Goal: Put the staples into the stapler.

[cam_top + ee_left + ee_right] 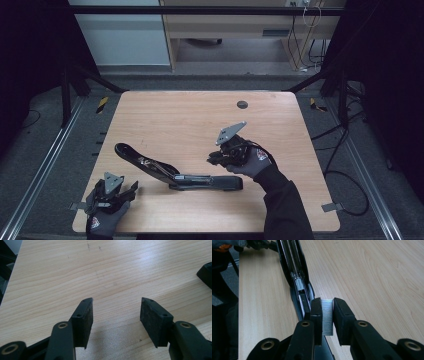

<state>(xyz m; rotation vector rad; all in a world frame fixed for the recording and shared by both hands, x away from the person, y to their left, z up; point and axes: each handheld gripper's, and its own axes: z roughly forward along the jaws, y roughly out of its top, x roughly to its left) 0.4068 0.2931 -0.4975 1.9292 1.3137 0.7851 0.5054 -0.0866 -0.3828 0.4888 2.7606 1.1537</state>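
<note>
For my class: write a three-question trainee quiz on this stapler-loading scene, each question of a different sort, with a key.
1. True or false: the right gripper holds a silvery strip of staples between its pads.
2. Multiple choice: the long black stapler on the light wooden table is A) shut flat, B) swung open with its metal channel showing, C) standing on end.
3. Short answer: what lies between the jaws of the left gripper?

Key
1. True; the jaws are closed on the strip, above the stapler's open channel.
2. B.
3. Nothing; the jaws stand apart over bare table, near the front left corner in the high view.
</note>
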